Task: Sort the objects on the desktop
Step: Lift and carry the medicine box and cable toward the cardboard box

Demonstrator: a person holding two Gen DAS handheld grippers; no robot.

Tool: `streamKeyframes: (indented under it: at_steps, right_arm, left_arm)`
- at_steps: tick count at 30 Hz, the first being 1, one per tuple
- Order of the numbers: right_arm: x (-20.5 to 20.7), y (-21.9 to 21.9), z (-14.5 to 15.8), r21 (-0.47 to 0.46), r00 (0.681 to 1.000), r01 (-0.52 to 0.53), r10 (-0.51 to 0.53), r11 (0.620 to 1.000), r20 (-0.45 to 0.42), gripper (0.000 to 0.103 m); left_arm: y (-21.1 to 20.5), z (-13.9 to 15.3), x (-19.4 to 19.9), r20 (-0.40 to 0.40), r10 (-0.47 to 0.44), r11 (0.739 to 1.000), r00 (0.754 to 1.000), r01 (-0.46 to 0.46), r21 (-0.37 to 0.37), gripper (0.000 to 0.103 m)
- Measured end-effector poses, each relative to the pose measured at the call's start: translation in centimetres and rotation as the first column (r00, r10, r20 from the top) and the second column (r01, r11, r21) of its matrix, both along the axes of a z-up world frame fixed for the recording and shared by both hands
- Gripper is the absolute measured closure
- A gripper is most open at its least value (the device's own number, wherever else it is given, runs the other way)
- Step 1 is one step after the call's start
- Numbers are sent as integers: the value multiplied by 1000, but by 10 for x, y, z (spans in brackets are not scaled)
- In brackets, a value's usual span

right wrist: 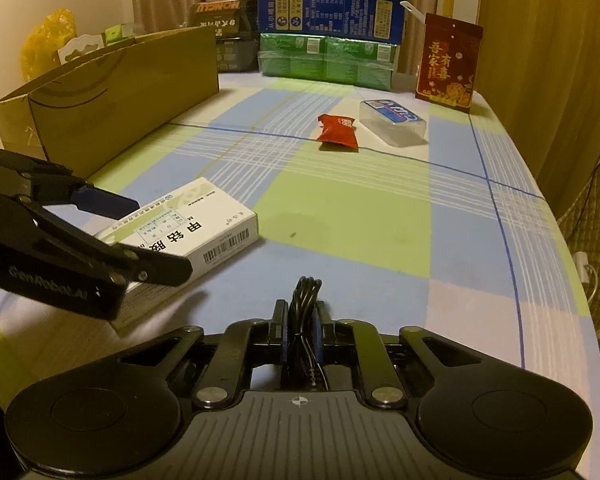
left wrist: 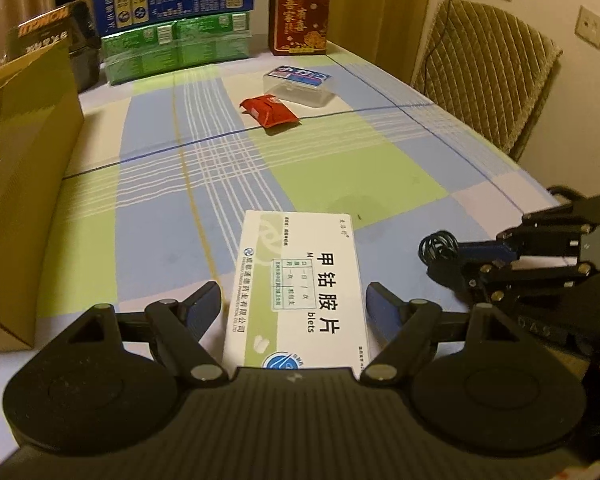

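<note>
We are pinching the coiled black cable (right wrist: 305, 320) in the right tongs (right wrist: 300, 334); the left tongs (left wrist: 294, 308) are straddling the medicine box (left wrist: 300, 280) unclosed, needing centring before squeezing.

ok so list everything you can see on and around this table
medicine box: 1, white and green, near edge, between the left gripper's fingers
cable bundle: 1, black, pinched in the right gripper
snack packet: 1, red, mid table
plastic case: 1, clear with blue label, just behind the packet
cardboard box: 1, brown, open, left side
stacked cartons: several, green and blue, far end
red bag: 1, upright, far right
chair: 1, quilted tan, beside the table
tablecloth: 1, blue, green and pink checks
left gripper: open, pads off the box
right gripper: shut on the cable
</note>
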State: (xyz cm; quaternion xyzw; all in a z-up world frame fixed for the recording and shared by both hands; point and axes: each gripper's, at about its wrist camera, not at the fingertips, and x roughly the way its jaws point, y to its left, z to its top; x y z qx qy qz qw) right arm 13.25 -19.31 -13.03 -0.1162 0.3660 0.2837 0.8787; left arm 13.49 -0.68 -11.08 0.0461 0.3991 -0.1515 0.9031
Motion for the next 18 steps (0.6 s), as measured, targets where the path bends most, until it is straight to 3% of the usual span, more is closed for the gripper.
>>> streamKeyframes:
  at_steps: [6, 9, 18]
  right_arm:
    - [-1, 0, 1, 12, 1000, 1, -1, 1000, -9, 94]
    - [-2, 0, 1, 15, 1000, -2, 3, 1000, -11, 94]
    - [-1, -3, 5, 43, 1000, 22, -22, 999, -6, 95]
  left_arm:
    - [-4, -5, 2, -20, -8, 1000, 1000, 8, 16, 29]
    - [-5, -7, 3, -31, -4, 1000, 1000, 4, 19, 36]
    - [-4, -7, 3, -30, -1, 1000, 1000, 2, 23, 36]
